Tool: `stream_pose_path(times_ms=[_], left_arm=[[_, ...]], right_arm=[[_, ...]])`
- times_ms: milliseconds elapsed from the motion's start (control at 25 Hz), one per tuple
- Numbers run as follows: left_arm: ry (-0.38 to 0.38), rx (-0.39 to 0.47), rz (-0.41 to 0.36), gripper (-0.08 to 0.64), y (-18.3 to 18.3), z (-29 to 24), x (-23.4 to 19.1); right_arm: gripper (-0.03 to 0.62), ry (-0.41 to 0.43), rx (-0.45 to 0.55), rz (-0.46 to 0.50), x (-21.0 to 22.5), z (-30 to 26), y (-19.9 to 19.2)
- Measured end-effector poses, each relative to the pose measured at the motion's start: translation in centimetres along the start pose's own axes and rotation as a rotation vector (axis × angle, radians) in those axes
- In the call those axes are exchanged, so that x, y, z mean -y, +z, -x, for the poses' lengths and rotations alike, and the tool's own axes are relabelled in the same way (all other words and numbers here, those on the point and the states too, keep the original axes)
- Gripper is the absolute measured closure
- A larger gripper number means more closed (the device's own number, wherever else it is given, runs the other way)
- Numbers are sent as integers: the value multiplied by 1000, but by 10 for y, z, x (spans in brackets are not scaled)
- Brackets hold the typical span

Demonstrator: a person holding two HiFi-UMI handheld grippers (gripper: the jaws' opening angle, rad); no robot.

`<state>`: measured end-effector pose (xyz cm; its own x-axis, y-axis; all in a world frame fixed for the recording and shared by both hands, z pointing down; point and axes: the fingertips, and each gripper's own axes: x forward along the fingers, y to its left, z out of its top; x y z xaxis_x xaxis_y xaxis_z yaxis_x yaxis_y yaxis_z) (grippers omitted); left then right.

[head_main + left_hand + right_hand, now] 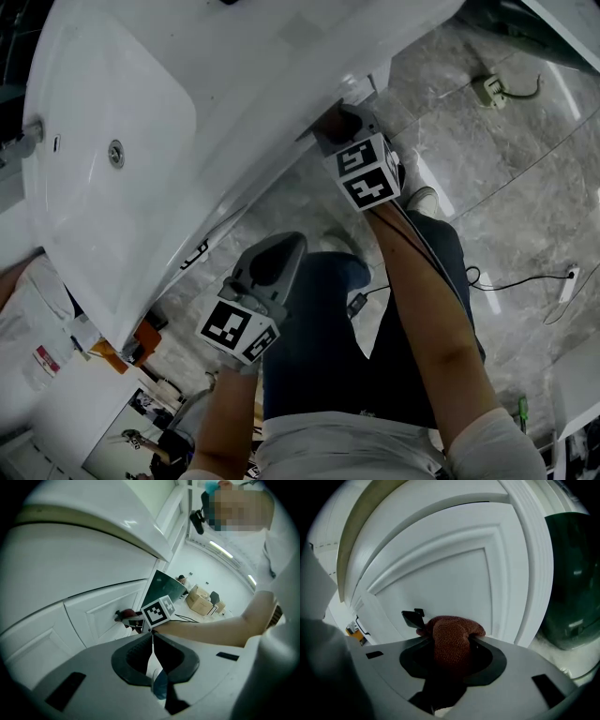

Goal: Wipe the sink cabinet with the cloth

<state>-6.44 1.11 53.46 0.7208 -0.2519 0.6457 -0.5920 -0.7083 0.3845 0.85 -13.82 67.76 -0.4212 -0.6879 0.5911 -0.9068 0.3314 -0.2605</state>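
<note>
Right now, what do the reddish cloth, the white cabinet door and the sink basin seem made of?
The cloth looks like knitted or terry fabric, matte; a fine looped weave shows. The cabinet door is probably painted wood or board, smooth satin white, with moulded panel frames. The sink basin is likely glazed ceramic, glossy white with soft highlights; acrylic can't be ruled out.

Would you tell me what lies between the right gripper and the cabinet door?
Only the cloth, clamped in the right gripper's jaws, lies between them, close against the door; the right gripper view shows it.
</note>
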Motion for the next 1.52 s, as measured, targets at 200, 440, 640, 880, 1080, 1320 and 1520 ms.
stream_pose_path(times_ms=[200, 440, 640, 880, 1080, 1320, 1520], left_arm=[[-5, 5, 6, 546, 1, -2, 3], [-9, 0, 9, 546, -6, 5, 8], [-23, -7, 19, 546, -9, 16, 15], [-35, -9, 15, 546, -8, 24, 18], [-29, 13, 31, 546, -6, 21, 13], [-39, 8, 43, 546, -8, 28, 17], [-39, 12, 49, 546, -2, 37, 20]], right_arm=[[437, 23, -3, 25, -9, -3, -3], [437, 108, -18, -5, -46, -8, -10], [437, 111, -62, -28, -49, 6, -21], [437, 107, -72, 11, -58, 18, -17], [437, 95, -74, 28, -60, 16, -3], [437, 64, -58, 23, -60, 32, 15], [437, 71, 61, 20, -66, 50, 51]])
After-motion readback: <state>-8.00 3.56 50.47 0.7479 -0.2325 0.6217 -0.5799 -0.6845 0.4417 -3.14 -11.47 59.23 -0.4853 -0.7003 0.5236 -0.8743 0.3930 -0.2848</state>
